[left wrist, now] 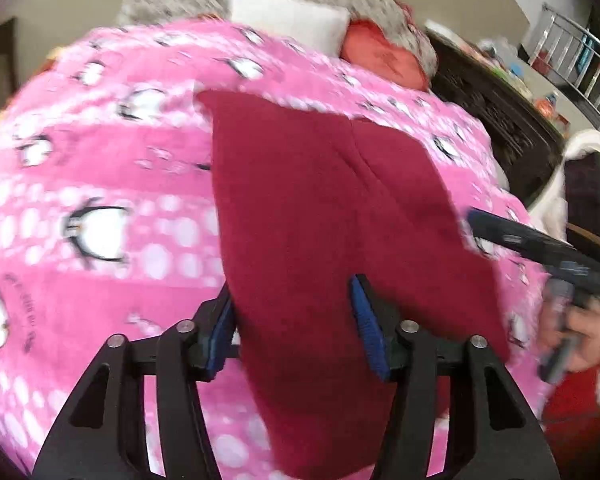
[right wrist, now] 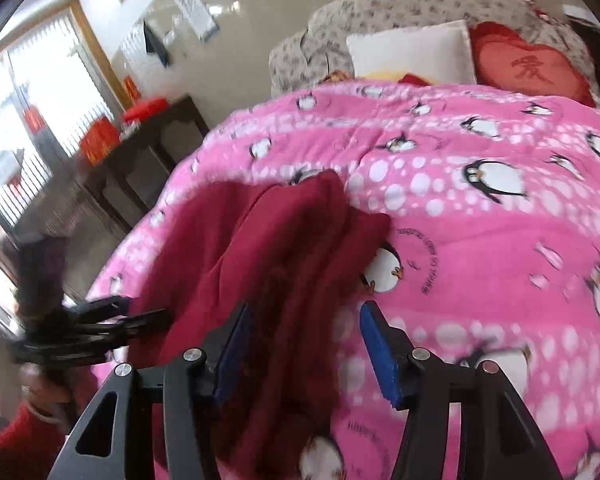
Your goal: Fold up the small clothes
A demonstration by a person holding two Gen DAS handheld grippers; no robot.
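Observation:
A dark red fleece garment (left wrist: 320, 208) lies on a pink penguin-print blanket (left wrist: 100, 184) on a bed. In the left wrist view my left gripper (left wrist: 292, 320) is open, its blue-padded fingers (left wrist: 366, 324) wide apart over the garment's near end. My right gripper shows at the right edge of that view (left wrist: 540, 248), beside the garment. In the right wrist view the garment (right wrist: 268, 248) is bunched and folded at the left. My right gripper (right wrist: 304, 344) is open above its near edge. The left gripper (right wrist: 100, 320) shows at the far left.
A white pillow (right wrist: 412, 52) and a red heart cushion (right wrist: 532, 68) lie at the head of the bed, against a floral headboard (right wrist: 380, 0). A dark wooden cabinet (right wrist: 140, 152) stands beside the bed. The blanket (right wrist: 500, 240) stretches to the right.

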